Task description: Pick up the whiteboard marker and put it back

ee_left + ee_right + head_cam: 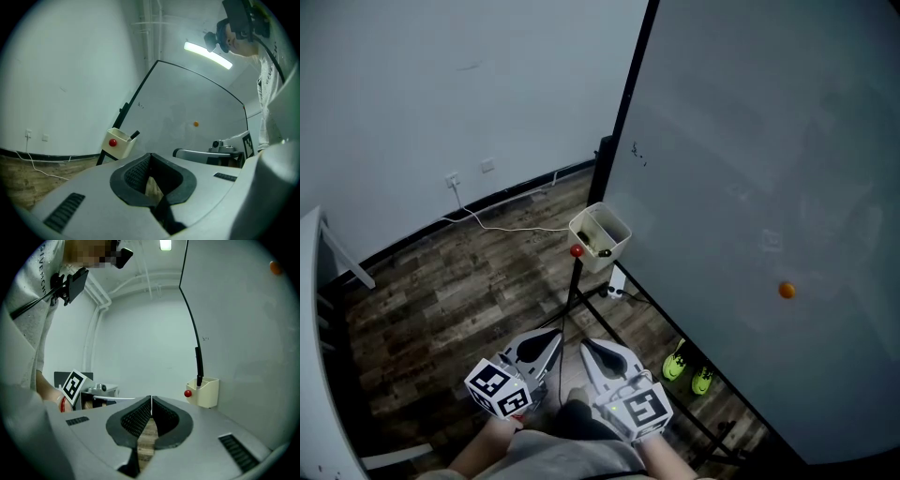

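A cream holder box (pixel 600 236) hangs on the left edge of the whiteboard (pixel 769 187), with a red round magnet (pixel 577 251) on its side. Dark markers (pixel 602 251) lie inside it; one black marker (pixel 134 135) sticks out of the holder (pixel 119 143), and it shows again as a marker (pixel 199 380) in the holder (pixel 206 392). My left gripper (pixel 555 335) and right gripper (pixel 586 345) are side by side low near my body, well short of the box. Both the left gripper (pixel 150 154) and the right gripper (pixel 151 398) are shut with nothing held.
An orange magnet (pixel 787 291) sticks on the board. The black stand legs (pixel 581 300) spread over the wooden floor, with a pair of green shoes (pixel 687 367) under the board. A white cable (pixel 502 225) runs along the wall. A white table edge (pixel 314 281) is at the left.
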Demonstrator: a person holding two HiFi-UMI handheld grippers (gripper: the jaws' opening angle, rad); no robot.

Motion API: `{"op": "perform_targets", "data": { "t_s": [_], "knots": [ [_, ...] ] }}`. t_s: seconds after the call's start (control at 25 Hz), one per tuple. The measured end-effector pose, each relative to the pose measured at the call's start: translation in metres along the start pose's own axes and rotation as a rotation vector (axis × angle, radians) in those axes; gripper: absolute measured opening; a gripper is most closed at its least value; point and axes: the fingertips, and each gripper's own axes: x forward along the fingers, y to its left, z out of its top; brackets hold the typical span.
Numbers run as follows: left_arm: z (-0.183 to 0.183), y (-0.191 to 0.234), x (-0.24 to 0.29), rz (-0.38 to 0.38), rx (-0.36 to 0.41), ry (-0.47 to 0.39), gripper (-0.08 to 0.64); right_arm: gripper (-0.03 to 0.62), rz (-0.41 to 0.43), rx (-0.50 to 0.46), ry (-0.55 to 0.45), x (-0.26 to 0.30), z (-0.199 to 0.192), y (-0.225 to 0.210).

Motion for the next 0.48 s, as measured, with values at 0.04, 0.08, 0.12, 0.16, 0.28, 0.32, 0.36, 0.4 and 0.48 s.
{"op": "perform_targets", "data": {
  "t_s": [0.04, 0.08, 0.12, 0.16, 0.28, 0.32, 0.36, 0.4, 0.48],
  "knots": [
    [0.001, 0.004, 0.006, 0.005, 0.0, 0.0, 0.015, 0.02, 0.002, 0.001, 0.004, 0.004, 0.0, -0.007],
    [0.003, 0.008, 0.011, 0.012, -0.001, 0.001, 0.015, 0.02, 0.004, 0.0, 0.006, 0.008, 0.0, -0.013],
    [0.005, 0.012, 0.017, 0.021, -0.002, 0.001, 0.015, 0.02, 0.007, -0.003, 0.008, 0.012, 0.0, -0.019],
    [0.006, 0.016, 0.021, 0.029, -0.003, 0.0, 0.015, 0.02, 0.01, -0.009, 0.009, 0.015, 0.0, -0.024],
    [0.01, 0.027, 0.035, 0.047, -0.005, -0.007, 0.015, 0.02, 0.016, -0.026, 0.012, 0.025, 0.002, -0.041],
    [0.01, 0.03, 0.04, 0.052, -0.006, -0.007, 0.015, 0.02, 0.018, -0.03, 0.012, 0.028, 0.003, -0.047],
    [0.01, 0.033, 0.044, 0.057, -0.007, -0.007, 0.015, 0.02, 0.02, -0.035, 0.011, 0.03, 0.003, -0.052],
    [0.01, 0.036, 0.049, 0.061, -0.008, -0.006, 0.015, 0.02, 0.024, -0.041, 0.011, 0.033, 0.003, -0.057],
    [0.009, 0.041, 0.059, 0.069, -0.008, -0.007, 0.015, 0.02, 0.031, -0.053, 0.011, 0.037, 0.002, -0.068]
  ]
}}
